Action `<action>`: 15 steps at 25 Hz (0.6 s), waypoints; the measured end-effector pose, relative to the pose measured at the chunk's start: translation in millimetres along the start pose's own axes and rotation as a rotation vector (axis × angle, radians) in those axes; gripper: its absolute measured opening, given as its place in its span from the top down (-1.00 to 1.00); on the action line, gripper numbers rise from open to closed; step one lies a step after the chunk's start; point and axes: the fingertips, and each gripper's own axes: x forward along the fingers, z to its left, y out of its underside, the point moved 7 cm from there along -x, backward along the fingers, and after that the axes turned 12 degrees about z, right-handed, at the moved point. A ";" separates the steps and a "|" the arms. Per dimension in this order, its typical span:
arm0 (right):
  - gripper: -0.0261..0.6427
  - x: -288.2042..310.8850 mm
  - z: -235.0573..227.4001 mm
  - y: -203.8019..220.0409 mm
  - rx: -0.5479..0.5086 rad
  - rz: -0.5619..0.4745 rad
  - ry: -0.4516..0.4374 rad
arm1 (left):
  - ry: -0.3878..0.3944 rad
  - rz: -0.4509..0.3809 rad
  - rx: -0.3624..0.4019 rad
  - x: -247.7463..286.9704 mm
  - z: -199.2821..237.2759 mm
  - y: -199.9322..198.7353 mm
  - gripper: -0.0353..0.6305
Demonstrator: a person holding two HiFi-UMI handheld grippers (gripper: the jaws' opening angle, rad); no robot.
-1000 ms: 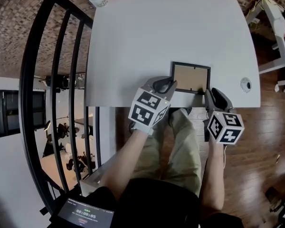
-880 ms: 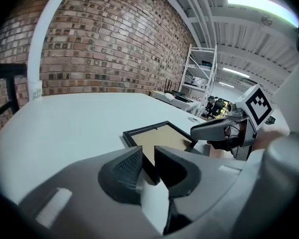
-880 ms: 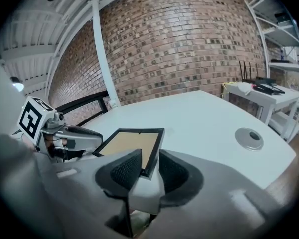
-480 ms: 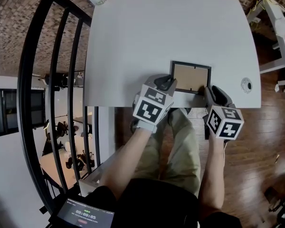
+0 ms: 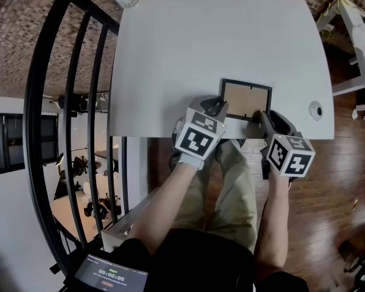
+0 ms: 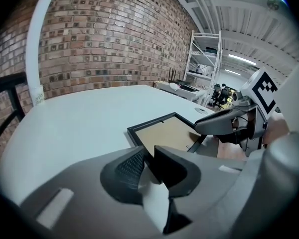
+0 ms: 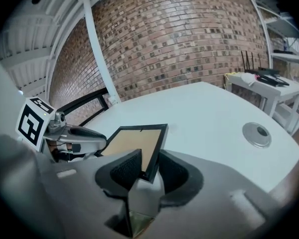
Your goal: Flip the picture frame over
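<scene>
Head view: the picture frame [image 5: 244, 98] sits on the white table [image 5: 219, 41], brown backing up. Its near corners run into my left gripper [image 5: 218, 107] and my right gripper [image 5: 266, 119].

Left gripper view: my jaws pinch one near corner, and the frame stretches ahead and to the right.

Right gripper view: my jaws stand spread, with the other near corner loose between them.

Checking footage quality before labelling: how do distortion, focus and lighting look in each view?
Head view: fisheye bends the table edges, even light, picture frame sharp. Left gripper view: strong barrel distortion, dark corners, left hand-held gripper soft up close. Right gripper view: same curvature, brick wall bowed, picture frame crisp.
</scene>
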 end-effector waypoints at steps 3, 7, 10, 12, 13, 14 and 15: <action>0.64 -4.0 -0.4 -1.0 0.019 -0.029 -0.022 | 0.000 0.003 0.004 0.7 -0.6 -0.4 0.66; 0.64 -13.4 2.8 -5.6 0.031 -0.069 -0.042 | 0.004 0.003 0.003 0.5 -0.3 -0.3 0.67; 0.64 -20.8 8.4 -10.6 0.033 -0.102 -0.053 | 0.008 0.002 0.001 -0.3 1.7 0.3 0.68; 0.64 -26.6 12.5 -14.0 0.029 -0.125 -0.060 | 0.009 0.004 0.002 -0.9 2.3 -0.1 0.68; 0.64 -29.4 14.8 -15.9 0.026 -0.135 -0.063 | 0.010 0.005 0.003 -1.1 2.5 -0.3 0.69; 0.64 -32.1 17.4 -18.0 0.022 -0.144 -0.066 | 0.012 0.006 0.003 -1.4 3.0 -0.4 0.69; 0.64 -34.7 20.2 -20.1 0.017 -0.153 -0.070 | 0.013 0.007 0.003 -1.7 3.5 -0.3 0.69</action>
